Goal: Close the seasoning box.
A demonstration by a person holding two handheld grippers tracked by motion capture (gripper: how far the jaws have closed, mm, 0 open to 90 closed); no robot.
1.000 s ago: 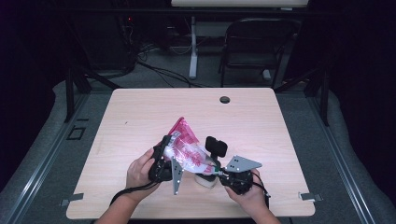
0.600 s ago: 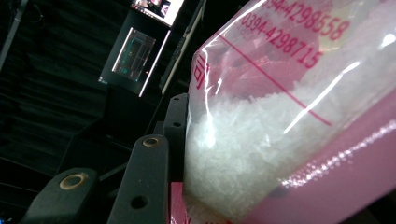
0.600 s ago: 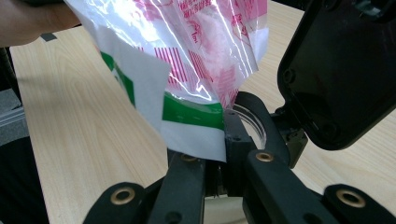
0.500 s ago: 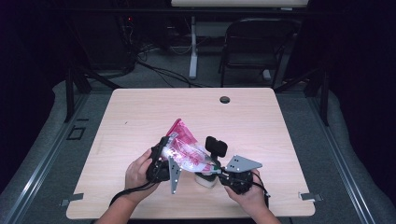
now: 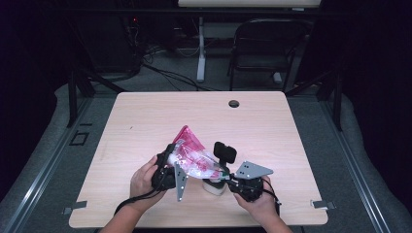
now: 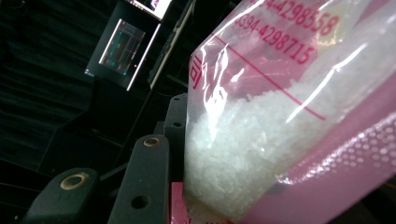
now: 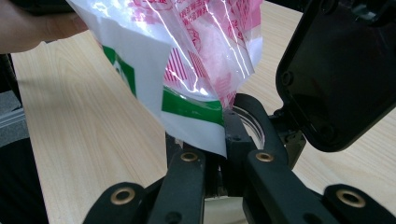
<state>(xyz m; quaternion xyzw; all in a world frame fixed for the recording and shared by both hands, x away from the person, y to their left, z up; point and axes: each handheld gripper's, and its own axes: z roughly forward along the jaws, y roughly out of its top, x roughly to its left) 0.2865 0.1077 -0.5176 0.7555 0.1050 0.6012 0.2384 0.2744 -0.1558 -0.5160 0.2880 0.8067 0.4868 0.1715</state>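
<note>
Left gripper pinches the pink and clear bag of white grains; I see its jaws about half spread, pressed on the bag. I hold that bag tilted, low end over the small white jar. Right gripper squeezes this jar, jaws snug around it. Its black lid stands flipped up. All this sits near my edge of the wooden table.
</note>
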